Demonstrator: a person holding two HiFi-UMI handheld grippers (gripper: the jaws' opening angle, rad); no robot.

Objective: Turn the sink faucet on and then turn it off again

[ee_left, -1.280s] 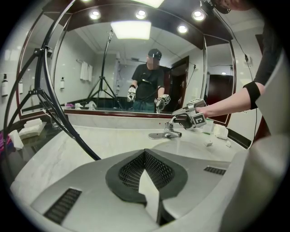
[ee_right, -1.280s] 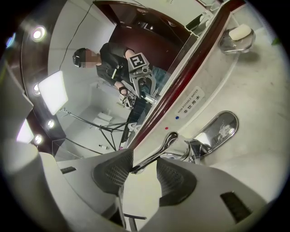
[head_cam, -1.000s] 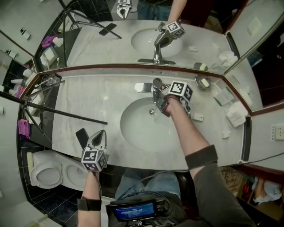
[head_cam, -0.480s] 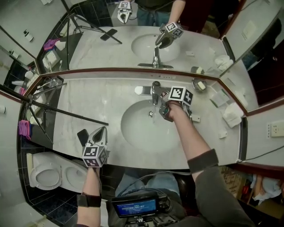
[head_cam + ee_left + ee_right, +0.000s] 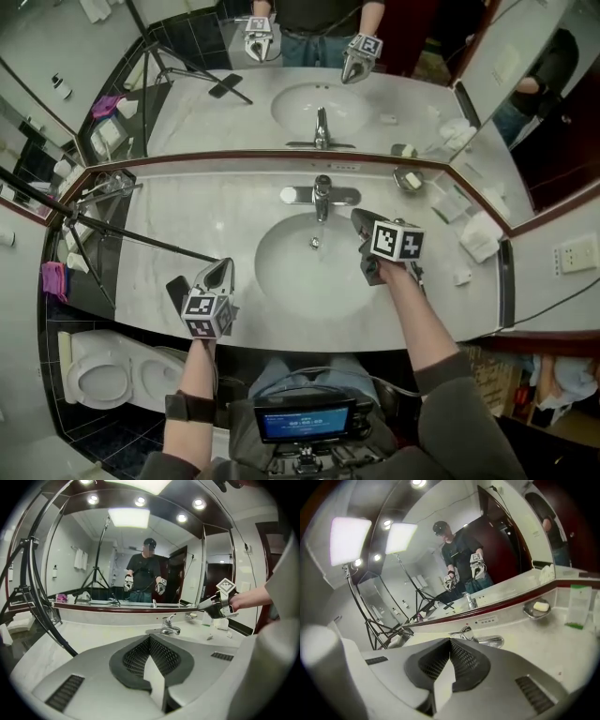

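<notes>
The faucet (image 5: 322, 197) stands on the pale marble desk (image 5: 187, 220) at the 12 o'clock edge of the oval sink (image 5: 281, 281), just in front of the mirror (image 5: 225, 103), and neither tool touches it.

The right gripper (image 5: 359, 217) hangs over the 2 o'clock rim of the sink, at about 4 o'clock from the faucet and near it but clearly apart. It points toward 11 o'clock in the head view. Its fingers have just been closing and are now pressed together, with nothing between them. In the right gripper view the faucet's chrome body shows just beyond the joined tips.

The left gripper (image 5: 223, 266) is over the front of the desk at about 8 o'clock from the sink, well apart from the faucet and pointing toward 12 o'clock. Its fingers are also pressed together on nothing. In the left gripper view the faucet sits past the tips, and the right gripper shows at about 2 o'clock.

A soap dish (image 5: 408, 180) holding a pale bar sits at 3 o'clock from the faucet. A dark tripod leg (image 5: 141, 242) lies across the desk at 9 o'clock from the sink. A dark flat object (image 5: 176, 289) lies just beside the left gripper at its 8 o'clock. A toilet (image 5: 98, 373) shows below the desk at 7 o'clock.
</notes>
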